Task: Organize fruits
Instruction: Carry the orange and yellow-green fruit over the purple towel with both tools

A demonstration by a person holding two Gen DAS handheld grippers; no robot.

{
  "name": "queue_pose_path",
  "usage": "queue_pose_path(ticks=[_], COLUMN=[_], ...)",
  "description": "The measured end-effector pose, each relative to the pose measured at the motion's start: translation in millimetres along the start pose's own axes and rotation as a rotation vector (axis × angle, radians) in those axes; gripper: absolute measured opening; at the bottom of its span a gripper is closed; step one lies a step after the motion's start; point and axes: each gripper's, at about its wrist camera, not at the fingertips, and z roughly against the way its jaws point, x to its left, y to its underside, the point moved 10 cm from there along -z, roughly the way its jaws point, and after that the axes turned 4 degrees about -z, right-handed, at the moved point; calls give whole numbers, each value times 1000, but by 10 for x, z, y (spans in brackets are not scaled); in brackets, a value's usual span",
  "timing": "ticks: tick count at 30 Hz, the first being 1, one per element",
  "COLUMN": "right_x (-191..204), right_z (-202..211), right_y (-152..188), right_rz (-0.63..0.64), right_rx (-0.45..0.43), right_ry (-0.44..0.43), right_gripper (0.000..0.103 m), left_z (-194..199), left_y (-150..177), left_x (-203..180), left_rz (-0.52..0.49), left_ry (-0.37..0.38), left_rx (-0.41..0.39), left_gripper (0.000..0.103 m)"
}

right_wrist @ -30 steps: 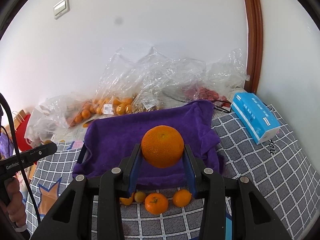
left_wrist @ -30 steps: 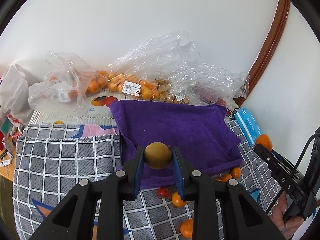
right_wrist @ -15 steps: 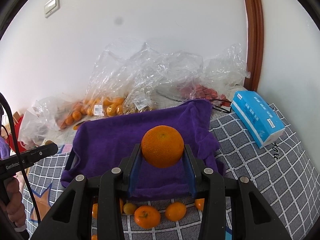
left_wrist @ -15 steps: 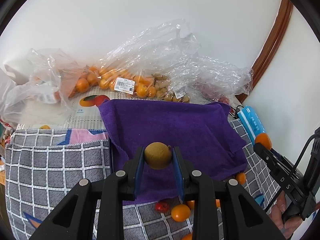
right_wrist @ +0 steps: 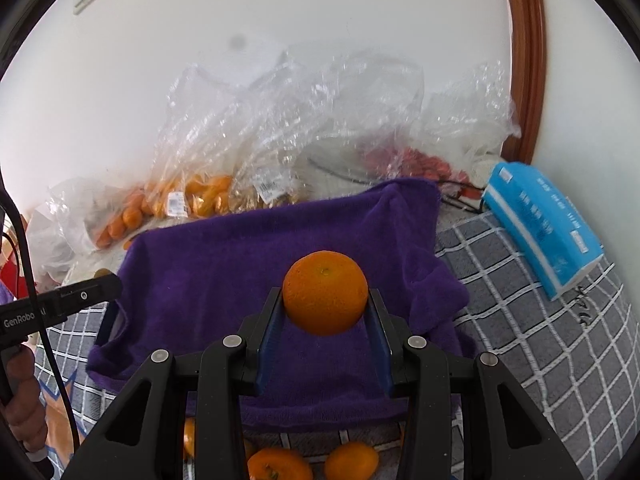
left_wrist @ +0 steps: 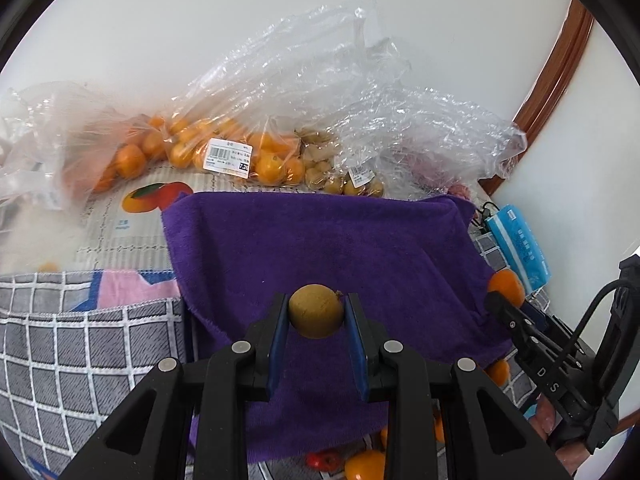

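Observation:
My left gripper is shut on a small round brown-yellow fruit, held above the near part of a purple towel. In the right wrist view my right gripper is shut on a large orange, also over the purple towel. The right gripper with its orange shows at the right edge of the left wrist view. Loose small oranges and a small red fruit lie on the checked cloth just below the towel's near edge.
Clear plastic bags of oranges and small brown fruits lie against the white wall behind the towel. A blue tissue pack rests on the grey checked cloth at right. A bag of red fruit sits by the wooden door frame.
Both grippers have moved forward and down over the purple towel, each keeping its fruit. The loose oranges have slid toward the bottom edge of both views.

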Motion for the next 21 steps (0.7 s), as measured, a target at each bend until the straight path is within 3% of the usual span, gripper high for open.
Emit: queue_pose_path(ticks=[8,21], right_x=[-115,-183], right_z=[-339,-601], right_y=[141,302], right_rz=[-17,-21], right_rx=[55,111], right_ry=[24,44], right_gripper=[40,40], left_z=[-331,-529], left_y=[122,259], left_x=[47,22], left_rz=[9,-17], left_ry=[4,10], left_rx=[55,101], left_gripper=[26,26])
